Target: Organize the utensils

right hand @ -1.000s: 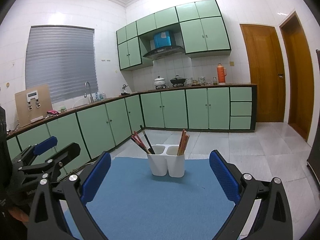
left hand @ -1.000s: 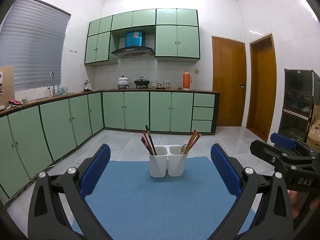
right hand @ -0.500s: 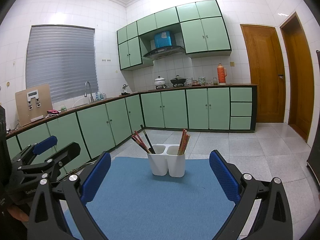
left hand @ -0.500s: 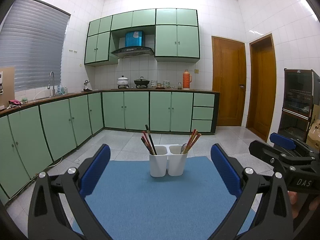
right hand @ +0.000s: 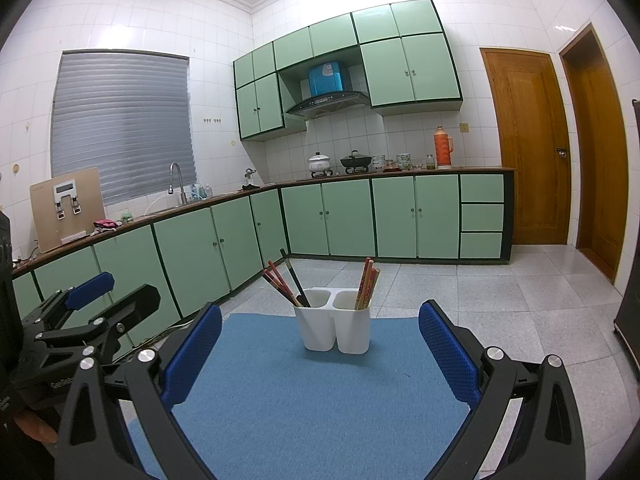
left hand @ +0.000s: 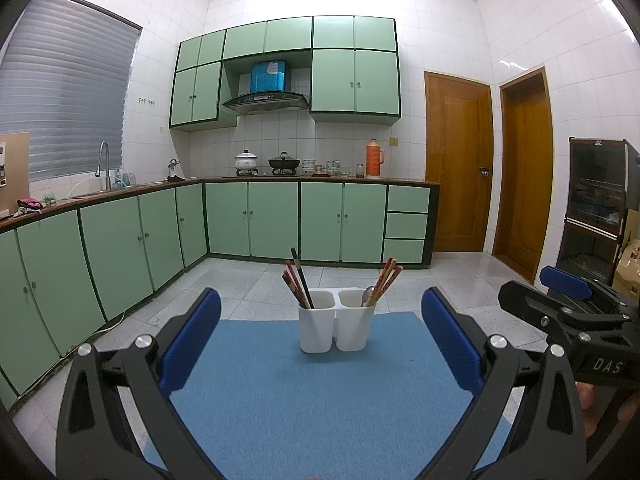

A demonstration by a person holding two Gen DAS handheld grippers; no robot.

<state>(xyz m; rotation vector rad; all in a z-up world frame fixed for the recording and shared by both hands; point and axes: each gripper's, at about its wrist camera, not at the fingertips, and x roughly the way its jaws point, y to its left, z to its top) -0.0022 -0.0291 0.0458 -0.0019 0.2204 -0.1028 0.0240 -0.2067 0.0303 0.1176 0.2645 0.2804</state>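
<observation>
A white two-compartment utensil holder [left hand: 337,325] stands at the far end of a blue mat [left hand: 320,400]; it also shows in the right wrist view [right hand: 334,326]. Its left compartment holds dark and red chopsticks [left hand: 297,283]. Its right compartment holds red chopsticks [left hand: 385,281] and a metal spoon [left hand: 367,294]. My left gripper [left hand: 320,348] is open and empty, well short of the holder. My right gripper [right hand: 320,352] is open and empty, also short of it. Each gripper shows at the edge of the other's view: the right one [left hand: 568,300], the left one [right hand: 88,304].
Green base cabinets [left hand: 280,220] run along the left and back walls under a counter with a sink [left hand: 104,168], pots [left hand: 285,162] and a thermos [left hand: 374,158]. Two wooden doors [left hand: 460,168] are on the right. A dark cabinet [left hand: 596,208] stands at far right.
</observation>
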